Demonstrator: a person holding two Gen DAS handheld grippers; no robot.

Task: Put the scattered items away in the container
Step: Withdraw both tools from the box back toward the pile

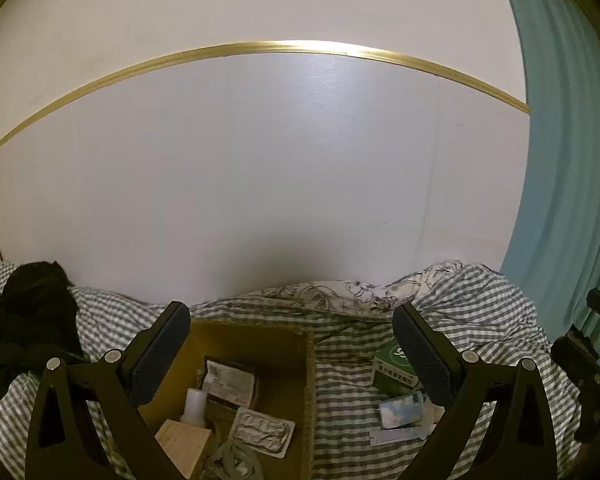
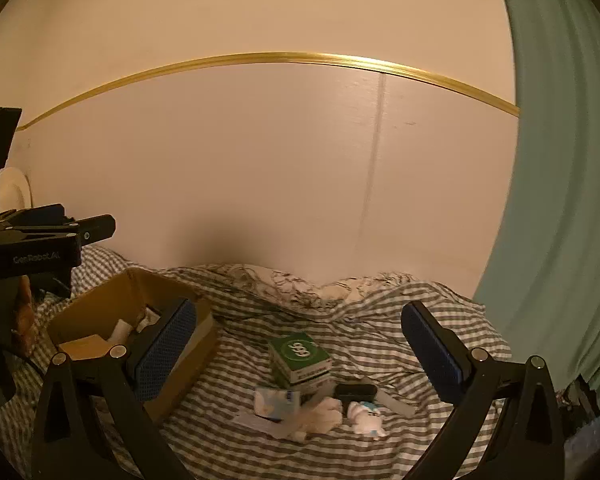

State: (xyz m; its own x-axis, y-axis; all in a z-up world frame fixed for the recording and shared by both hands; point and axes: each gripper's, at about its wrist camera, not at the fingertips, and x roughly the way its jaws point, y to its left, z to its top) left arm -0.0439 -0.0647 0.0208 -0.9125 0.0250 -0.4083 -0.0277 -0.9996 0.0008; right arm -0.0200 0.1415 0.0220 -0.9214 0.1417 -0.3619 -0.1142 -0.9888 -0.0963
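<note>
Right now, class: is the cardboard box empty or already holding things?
Holding things: the cardboard box contains a white bottle and a blister pack.

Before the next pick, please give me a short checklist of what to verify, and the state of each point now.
1. Right gripper open, nothing between its fingers: ok.
2. Left gripper open and empty: ok.
3. Cardboard box open on top, with room left inside: ok.
4. Items remaining on the striped bedding: green box, card, small dark case, white toy: not ok, still outside.
5. Green box free of other items on top: ok.
6. White toy firm enough to grip: cannot tell.
</note>
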